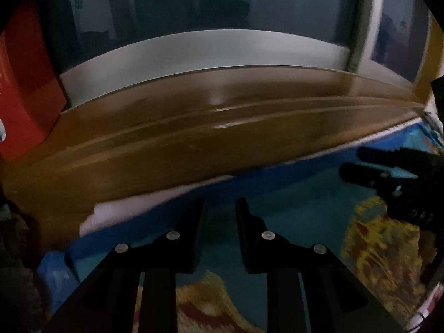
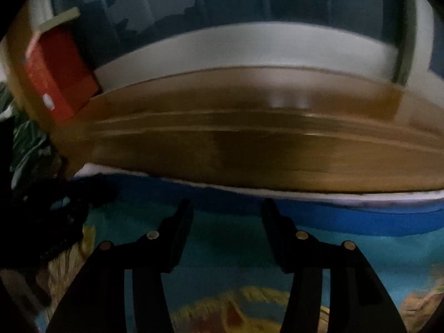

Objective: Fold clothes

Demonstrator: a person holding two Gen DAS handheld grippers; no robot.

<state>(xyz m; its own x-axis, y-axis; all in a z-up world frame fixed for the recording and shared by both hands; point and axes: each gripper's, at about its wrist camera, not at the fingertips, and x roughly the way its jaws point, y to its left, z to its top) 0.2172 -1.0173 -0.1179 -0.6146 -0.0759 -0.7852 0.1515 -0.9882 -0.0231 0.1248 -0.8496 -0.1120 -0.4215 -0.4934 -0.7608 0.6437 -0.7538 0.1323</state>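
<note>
The left gripper [image 1: 219, 204] hangs over a bed with its jaws a narrow gap apart and nothing between them; the tips hover above the cloth, and contact cannot be told. The right gripper [image 2: 227, 205] has its jaws set wider, also empty, above the same cloth. In the left wrist view the right gripper shows as a dark shape at about 3 o'clock, with its two fingers [image 1: 369, 152] pointing toward 9 o'clock; in the right wrist view a blurred dark shape, probably the left gripper, sits at about 8 o'clock. Under both lies a blue and teal cloth [image 1: 291, 202] printed with yellow and red patches; whether it is a garment or a bedsheet cannot be told. At its far edge a strip of white fabric [image 1: 122, 211] shows at about 9 o'clock in the left view. Beyond stands a glossy brown wooden headboard [image 1: 194, 127], above it a pale wall band [image 1: 205, 47] and dark glass panels [image 1: 222, 2]. A red box [image 1: 25, 88] sits at 9 o'clock. The room is dim and the pictures are blurred.
</note>
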